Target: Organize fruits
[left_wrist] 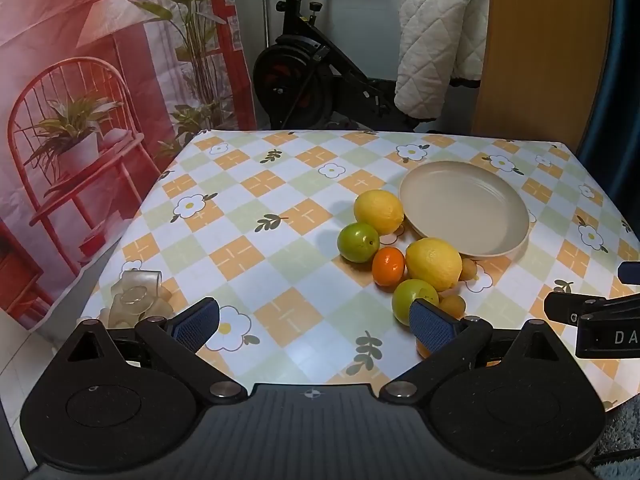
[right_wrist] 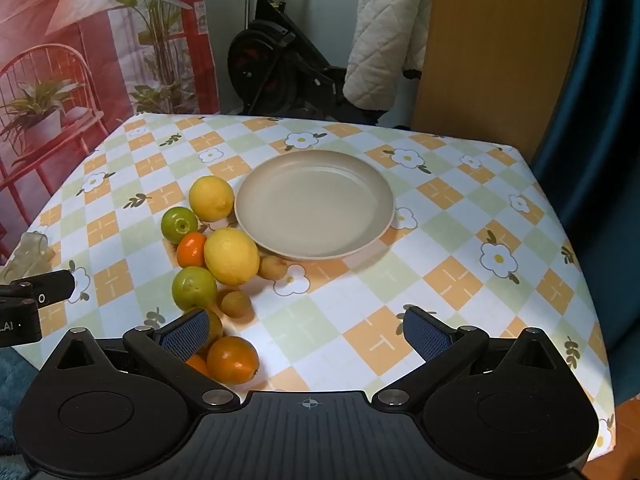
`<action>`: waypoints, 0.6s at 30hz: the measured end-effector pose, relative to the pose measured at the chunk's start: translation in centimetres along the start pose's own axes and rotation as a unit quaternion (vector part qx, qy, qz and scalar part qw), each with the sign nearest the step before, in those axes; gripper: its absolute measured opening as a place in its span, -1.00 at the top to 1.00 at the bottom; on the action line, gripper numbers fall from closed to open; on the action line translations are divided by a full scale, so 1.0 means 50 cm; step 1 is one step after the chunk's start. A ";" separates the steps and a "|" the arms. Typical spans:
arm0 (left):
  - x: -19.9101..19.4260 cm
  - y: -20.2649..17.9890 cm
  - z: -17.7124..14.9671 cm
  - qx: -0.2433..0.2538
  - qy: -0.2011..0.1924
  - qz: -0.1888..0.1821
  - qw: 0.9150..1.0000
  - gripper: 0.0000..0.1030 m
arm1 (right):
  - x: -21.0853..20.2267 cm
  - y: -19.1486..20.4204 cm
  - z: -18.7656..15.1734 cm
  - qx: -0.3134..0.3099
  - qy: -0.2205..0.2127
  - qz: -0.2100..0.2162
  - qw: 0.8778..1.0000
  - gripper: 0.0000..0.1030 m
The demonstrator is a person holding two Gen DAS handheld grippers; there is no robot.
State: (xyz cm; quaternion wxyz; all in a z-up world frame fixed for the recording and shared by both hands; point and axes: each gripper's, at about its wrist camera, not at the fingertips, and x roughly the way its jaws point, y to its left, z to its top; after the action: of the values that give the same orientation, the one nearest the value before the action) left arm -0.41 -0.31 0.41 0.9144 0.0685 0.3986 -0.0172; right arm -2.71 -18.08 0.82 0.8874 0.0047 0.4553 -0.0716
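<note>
An empty beige plate (right_wrist: 314, 204) sits mid-table; it also shows in the left wrist view (left_wrist: 464, 210). Fruits lie in a cluster at its left: two lemons (right_wrist: 231, 256) (right_wrist: 211, 198), two green limes (right_wrist: 179, 224) (right_wrist: 194, 289), a small orange (right_wrist: 191, 253), small brown fruits (right_wrist: 236, 303) and a larger orange (right_wrist: 233, 360) near the front edge. My right gripper (right_wrist: 306, 336) is open and empty, its left finger beside the front oranges. My left gripper (left_wrist: 314, 326) is open and empty, its right finger in front of a green lime (left_wrist: 412, 300).
A checked floral tablecloth (right_wrist: 460, 280) covers the table. A clear plastic item (left_wrist: 134, 300) lies at the table's front left corner. Behind the table stand an exercise bike (left_wrist: 316, 68), a red printed backdrop (left_wrist: 80, 120) and a wooden panel (left_wrist: 544, 52).
</note>
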 end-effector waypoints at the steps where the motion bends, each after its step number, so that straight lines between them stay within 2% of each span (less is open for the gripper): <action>1: 0.000 0.000 0.000 0.000 0.000 0.000 1.000 -0.98 | 0.000 0.000 -0.001 0.000 0.000 -0.001 1.000 -0.99; 18: -0.002 0.001 0.000 -0.002 0.001 0.000 1.000 -0.98 | -0.002 -0.002 0.000 -0.001 -0.001 0.000 1.000 -0.99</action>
State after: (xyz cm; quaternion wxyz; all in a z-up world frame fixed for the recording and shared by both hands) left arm -0.46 -0.27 0.48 0.9143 0.0662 0.3993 -0.0165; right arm -2.79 -18.17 0.88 0.8879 0.0036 0.4545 -0.0711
